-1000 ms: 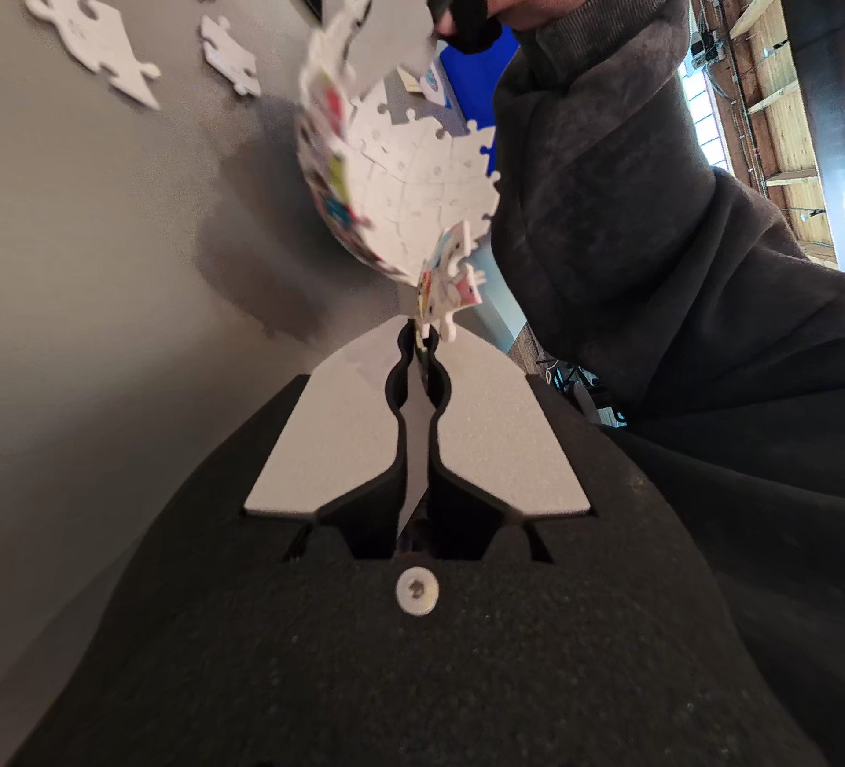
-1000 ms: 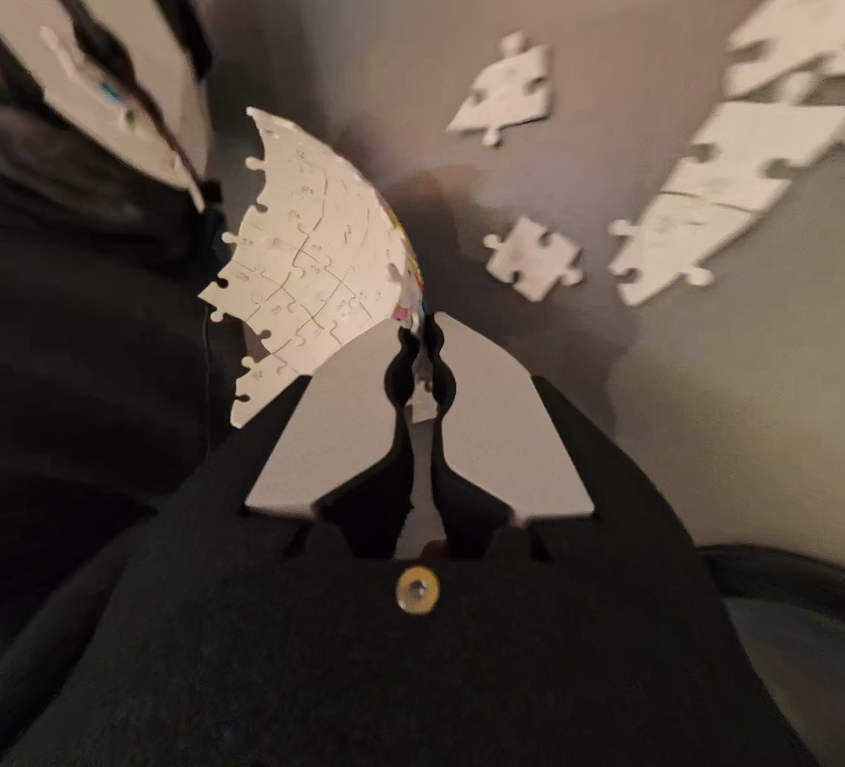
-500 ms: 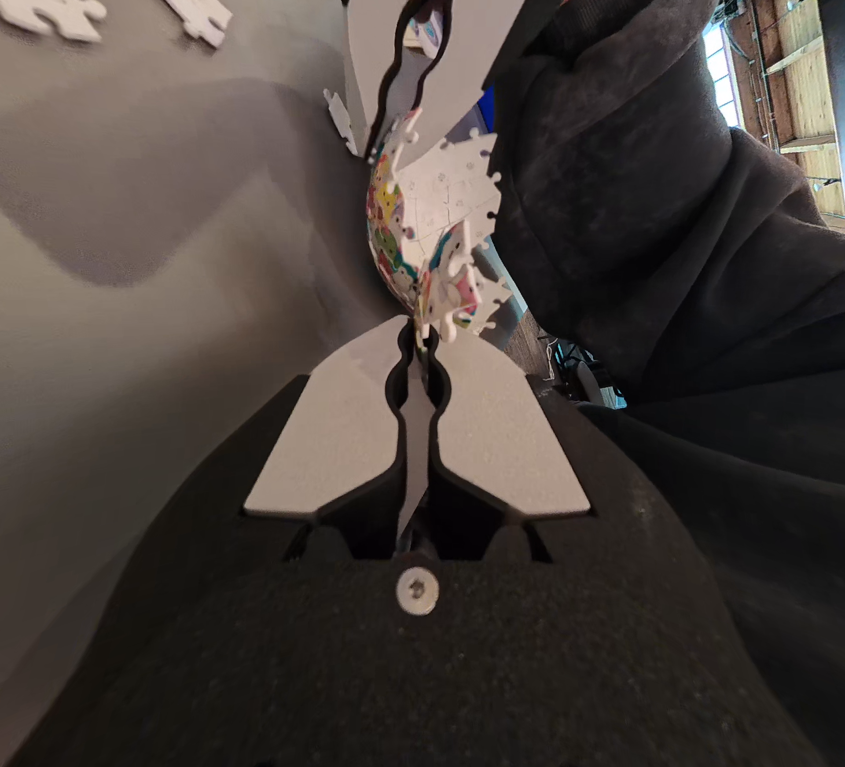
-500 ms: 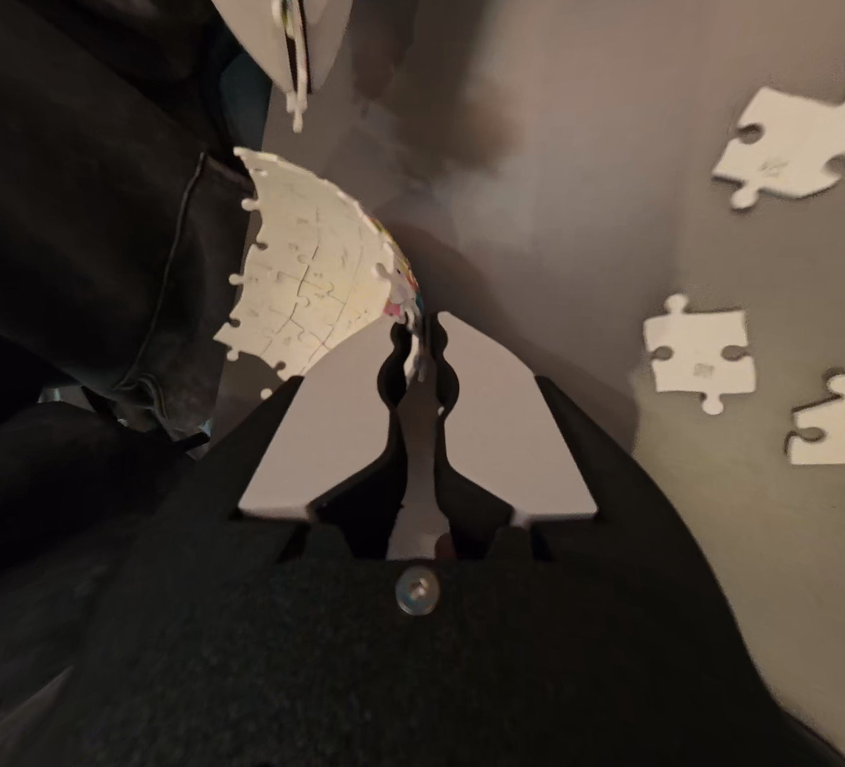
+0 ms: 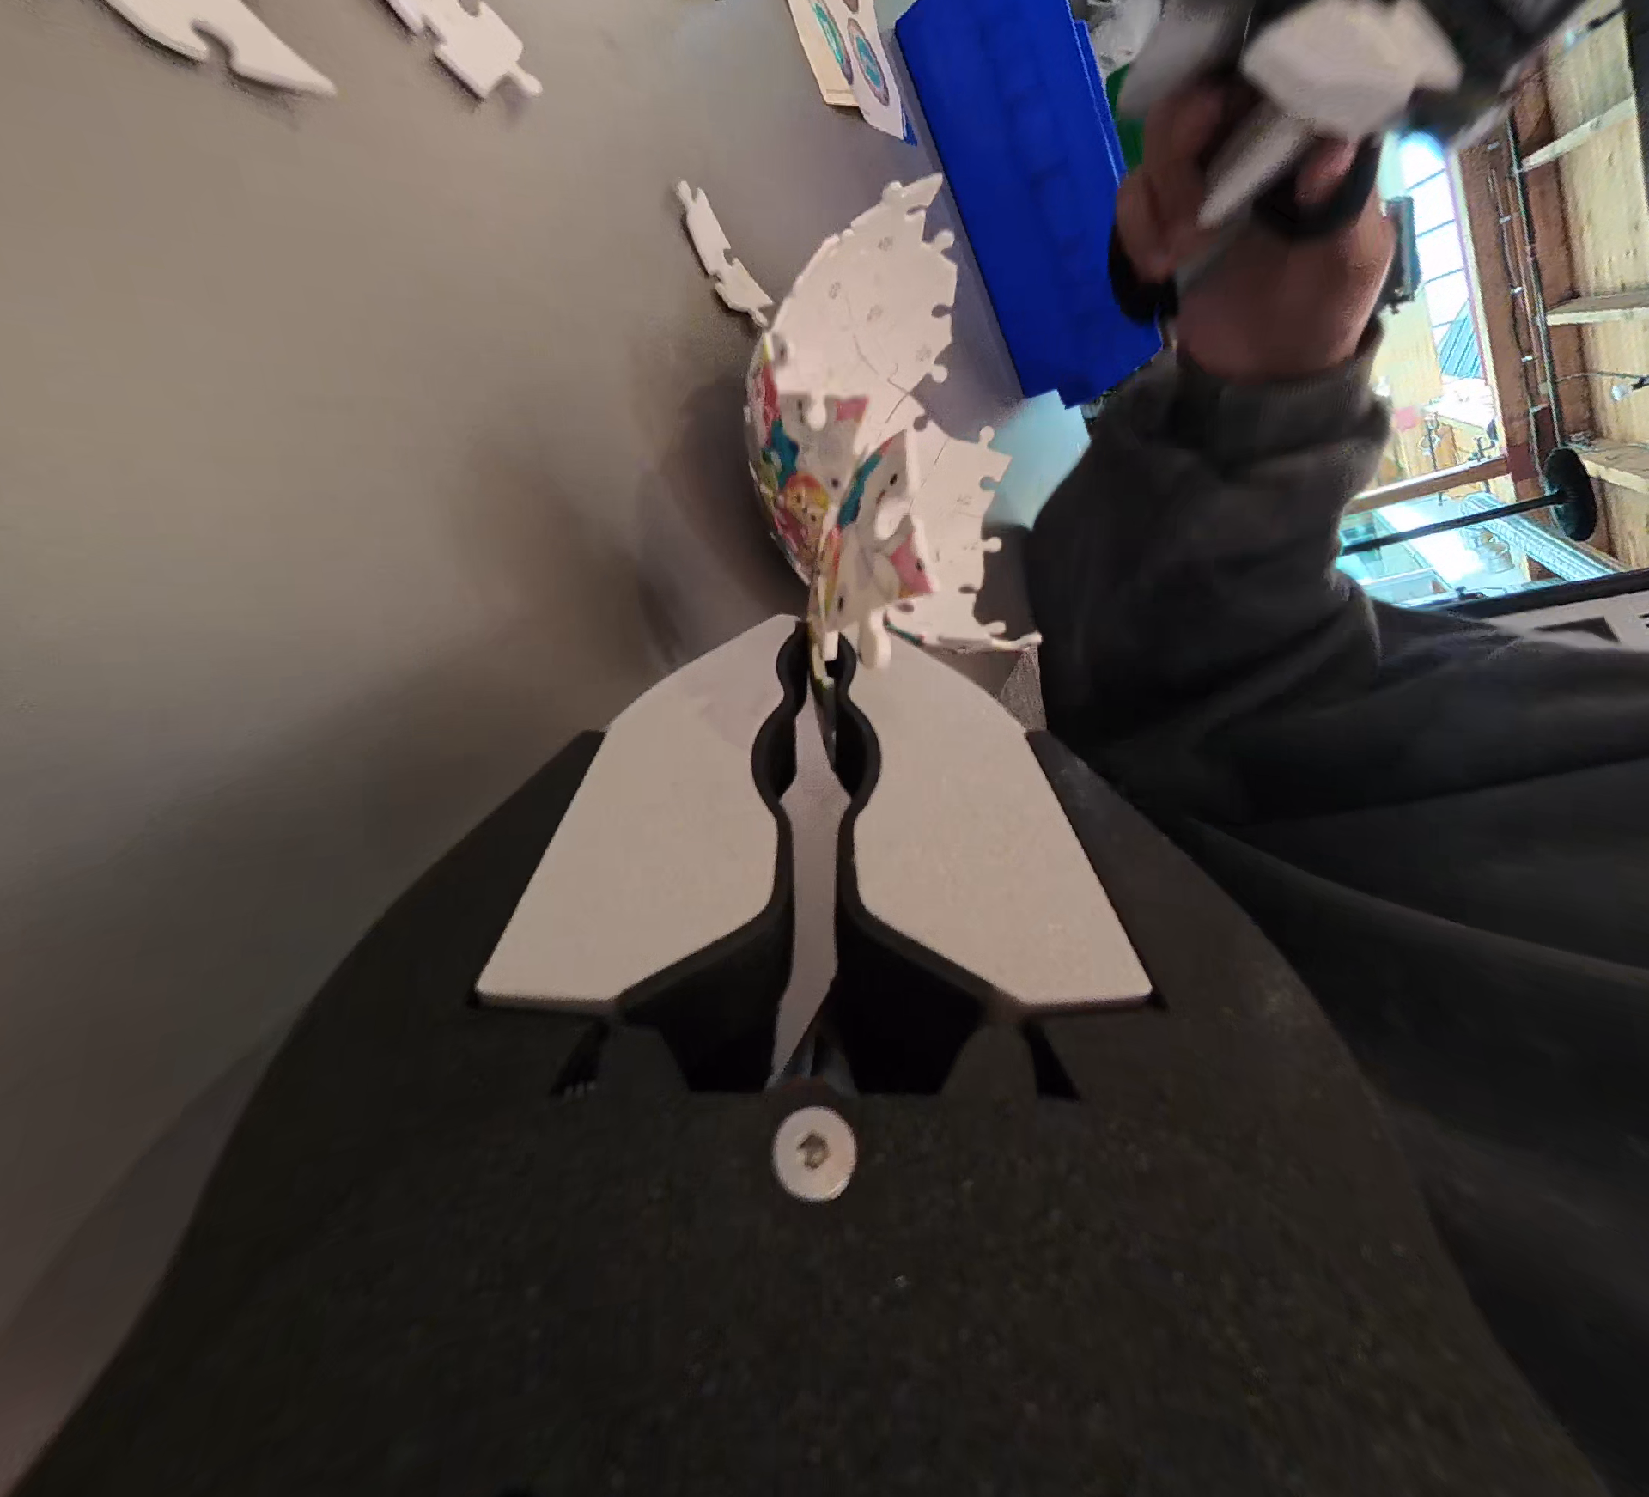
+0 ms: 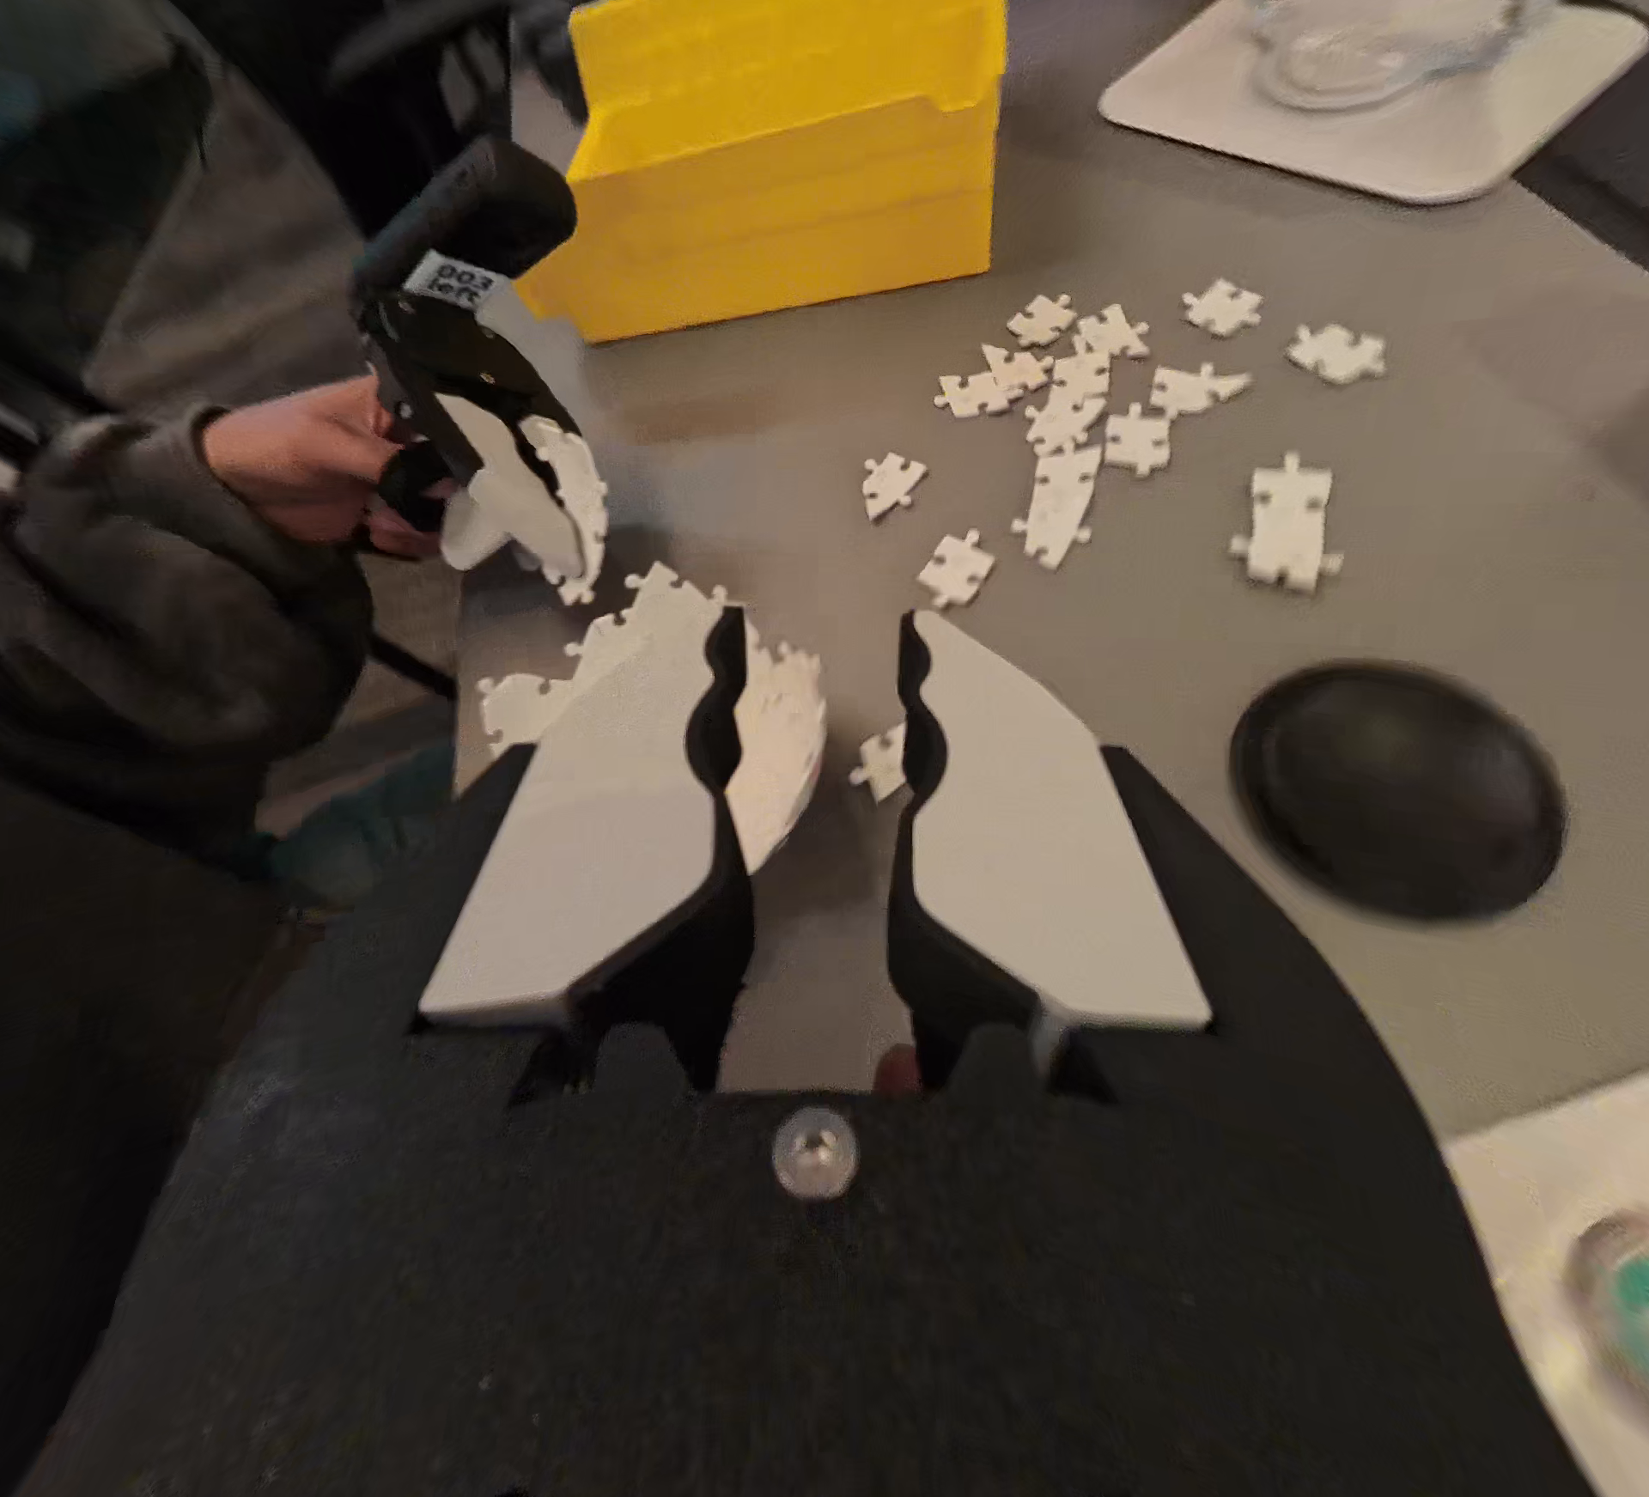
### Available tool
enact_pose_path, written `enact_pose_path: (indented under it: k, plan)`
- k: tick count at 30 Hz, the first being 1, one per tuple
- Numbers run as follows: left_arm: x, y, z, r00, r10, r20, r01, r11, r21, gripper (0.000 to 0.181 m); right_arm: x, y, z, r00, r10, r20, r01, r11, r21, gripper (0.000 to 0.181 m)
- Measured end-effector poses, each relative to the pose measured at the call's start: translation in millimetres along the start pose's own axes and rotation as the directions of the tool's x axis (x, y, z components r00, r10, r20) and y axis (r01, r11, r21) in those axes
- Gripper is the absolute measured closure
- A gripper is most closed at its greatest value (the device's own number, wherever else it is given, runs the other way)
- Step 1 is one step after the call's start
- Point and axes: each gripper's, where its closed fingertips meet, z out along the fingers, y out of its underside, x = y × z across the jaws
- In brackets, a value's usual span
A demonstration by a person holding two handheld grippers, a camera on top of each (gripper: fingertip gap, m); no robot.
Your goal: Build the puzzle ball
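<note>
The half-built puzzle ball (image 5: 857, 419) sat at the table's near edge (image 6: 464, 651), w/ the left gripper (image 5: 825, 651) pinched tight on one small piece at its rim. That thin hold could slip or pop pieces apart, & the ball could roll off the edge. The right gripper (image 6: 816, 624) was wide open, holding nothing. Loose pieces (image 6: 1071, 419), a black dish (image 6: 1396, 789) & a yellow bin (image 6: 785, 116) sat further in; bare table lay between them.
</note>
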Motion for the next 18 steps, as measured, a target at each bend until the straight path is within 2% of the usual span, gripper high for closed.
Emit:
enact_pose_path:
  k: [4,10,14,18]
  plan:
    - [-2,-3,-2,1.0,0.005,0.023,-0.005,1.0,0.019,0.179,-31,46,-25,0.982,0.187,-0.029,-0.18,0.968,0.175,0.149]
    - [-3,-7,-4,0.999,0.024,0.049,-0.026,0.999,0.039,0.179,-52,104,-20,0.949,0.291,-0.123,-0.263,0.943,0.203,0.145]
    - [0,-13,-6,0.997,0.048,0.064,-0.052,0.996,0.073,0.179,-54,114,-6,0.934,0.338,-0.115,-0.313,0.93,0.192,0.144]
    - [4,-17,-5,0.994,0.077,0.071,-0.083,0.992,0.094,0.179,-55,108,-1,0.938,0.333,-0.091,-0.31,0.929,0.2,0.144]
